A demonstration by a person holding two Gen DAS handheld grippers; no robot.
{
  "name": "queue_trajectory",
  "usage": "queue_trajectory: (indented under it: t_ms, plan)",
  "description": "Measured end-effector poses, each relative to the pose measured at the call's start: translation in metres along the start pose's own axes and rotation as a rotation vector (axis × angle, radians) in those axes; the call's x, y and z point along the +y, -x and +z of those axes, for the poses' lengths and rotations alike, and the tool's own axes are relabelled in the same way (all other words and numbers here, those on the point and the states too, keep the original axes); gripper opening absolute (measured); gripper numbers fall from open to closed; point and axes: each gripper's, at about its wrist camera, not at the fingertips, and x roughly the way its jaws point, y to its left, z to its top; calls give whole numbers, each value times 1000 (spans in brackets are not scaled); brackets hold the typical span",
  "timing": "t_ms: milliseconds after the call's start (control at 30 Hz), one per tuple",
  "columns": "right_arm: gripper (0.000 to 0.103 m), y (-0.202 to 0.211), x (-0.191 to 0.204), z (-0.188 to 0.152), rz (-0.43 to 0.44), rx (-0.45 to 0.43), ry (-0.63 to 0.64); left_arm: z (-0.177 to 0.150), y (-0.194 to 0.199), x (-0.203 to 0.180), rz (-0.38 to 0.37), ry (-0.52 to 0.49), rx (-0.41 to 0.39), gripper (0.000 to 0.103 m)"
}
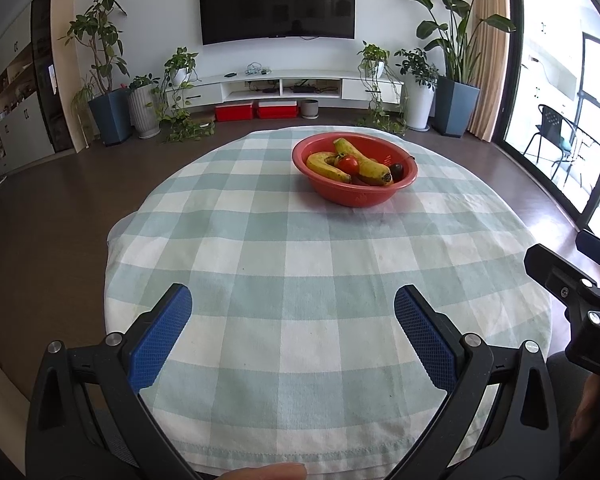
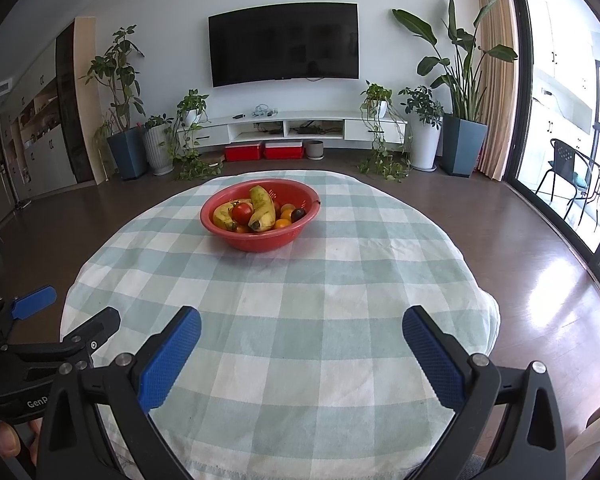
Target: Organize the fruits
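Blue pads [image 1: 160, 336] line the two fingers of the left gripper [image 1: 293, 300], which stand wide apart with nothing between them, poised above the near part of a round table [image 1: 260, 264] covered in a green-and-white checked cloth. The right gripper [image 2: 301, 321] is spread just as wide and empty over the same near edge, its own blue pads [image 2: 434, 362] facing each other across bare cloth. Each tool shows in the other's camera: part of the right gripper's black frame juts in at the right border of the left wrist view, and the left gripper's fingers with one blue pad appear at the lower left of the right wrist view. Well beyond both grippers, toward the far side of the table, sits a red bowl [image 1: 374, 196] holding the fruit. Inside it lie two yellow bananas [image 1: 364, 160] with brown tips, a red tomato [image 1: 348, 164] resting between them, small orange fruits [image 2: 283, 223] and a dark round fruit [image 2: 298, 213] near the bowl's right wall. Past the table, dark wooden floor runs to a white wall carrying a black television [image 2: 284, 44] above a low white cabinet [image 2: 296, 128], flanked by potted plants [image 2: 456, 80], with two red boxes [image 2: 264, 151] under the cabinet.
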Motion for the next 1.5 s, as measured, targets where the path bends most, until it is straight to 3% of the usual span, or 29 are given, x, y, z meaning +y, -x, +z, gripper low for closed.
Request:
queue_trajectory:
  t_ms: [1500]
  plan:
    - [103,-1,4,-9,1,13,3,-4,2,-3,-3,-1,4,103]
